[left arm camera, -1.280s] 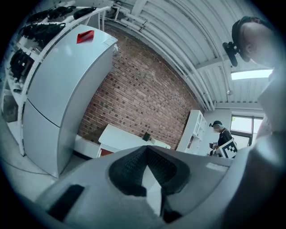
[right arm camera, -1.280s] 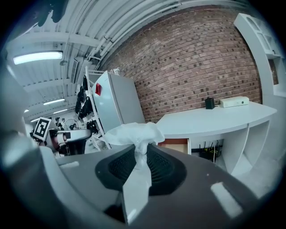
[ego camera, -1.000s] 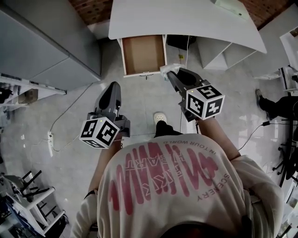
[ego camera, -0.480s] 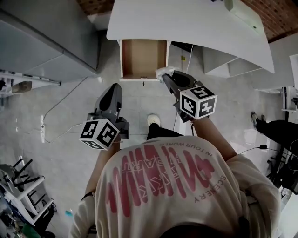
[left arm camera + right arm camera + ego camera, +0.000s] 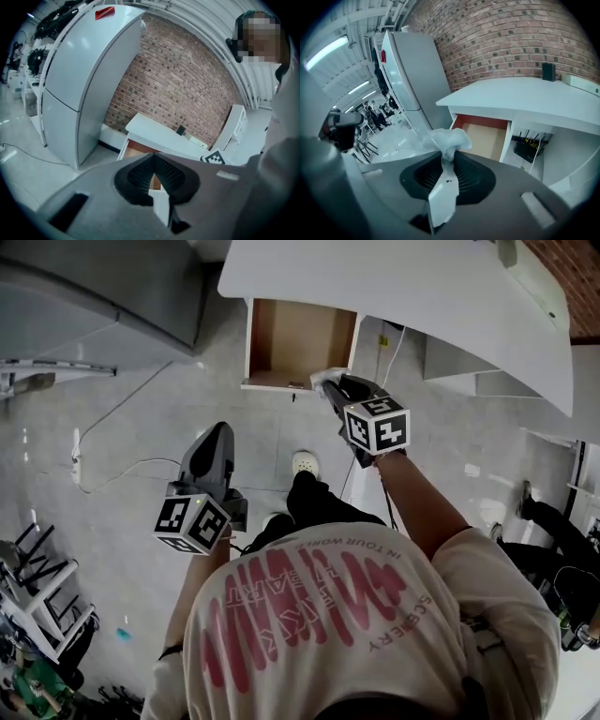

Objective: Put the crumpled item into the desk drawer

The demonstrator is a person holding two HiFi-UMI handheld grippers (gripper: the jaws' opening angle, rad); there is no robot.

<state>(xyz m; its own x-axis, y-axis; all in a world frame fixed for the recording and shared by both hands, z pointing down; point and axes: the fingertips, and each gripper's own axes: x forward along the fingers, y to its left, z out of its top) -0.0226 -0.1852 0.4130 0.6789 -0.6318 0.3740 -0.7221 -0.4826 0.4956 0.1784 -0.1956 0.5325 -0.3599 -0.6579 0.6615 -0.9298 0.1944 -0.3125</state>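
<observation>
The wooden desk drawer (image 5: 300, 341) stands pulled out from under the white desk (image 5: 422, 287), and nothing shows inside it. My right gripper (image 5: 332, 388) is shut on the crumpled item (image 5: 324, 379), a white wad, just at the drawer's front right corner. In the right gripper view the crumpled item (image 5: 447, 138) bulges out past the right gripper (image 5: 448, 158), with the drawer (image 5: 485, 138) straight ahead and below. My left gripper (image 5: 217, 432) hangs lower left over the floor, shut with nothing held. In the left gripper view the left gripper (image 5: 153, 161) points toward the drawer (image 5: 136, 149).
A tall grey fridge (image 5: 94, 296) stands left of the desk. A white cable (image 5: 122, 465) trails over the tiled floor. White shelves (image 5: 469, 367) sit under the desk's right side. Stacked chairs (image 5: 37, 596) are at lower left. My shoe (image 5: 302, 463) is just before the drawer.
The right gripper has carried the crumpled item closer to the drawer's front right corner. The left gripper has sunk and drawn back to the left. The drawer stays open.
</observation>
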